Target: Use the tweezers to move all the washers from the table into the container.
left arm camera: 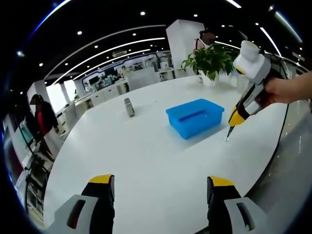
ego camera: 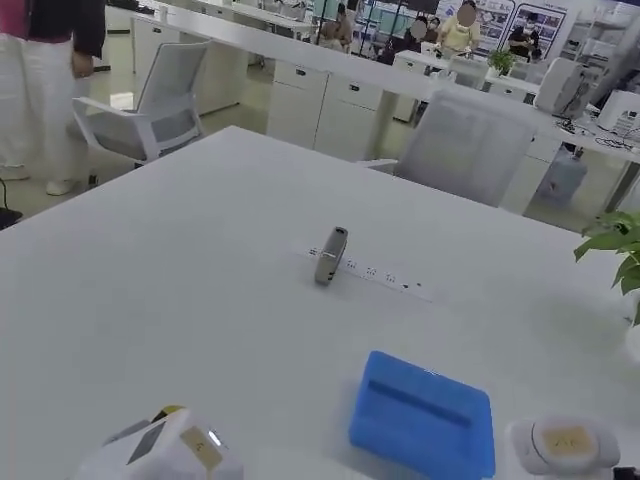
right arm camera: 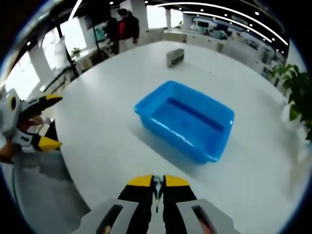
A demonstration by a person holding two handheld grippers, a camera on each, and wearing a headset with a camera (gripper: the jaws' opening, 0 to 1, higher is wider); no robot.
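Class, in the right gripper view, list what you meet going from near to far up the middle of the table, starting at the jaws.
right gripper shut on the tweezers → blue container → grey device → people standing beyond the table's far edge

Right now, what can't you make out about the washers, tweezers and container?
Washers: too small on the table; the speck below the right gripper's tweezers, left gripper view, may be one.
Container floor: head view, blurred, partly behind its near wall.
Grey object: head view, too blurred to identify.
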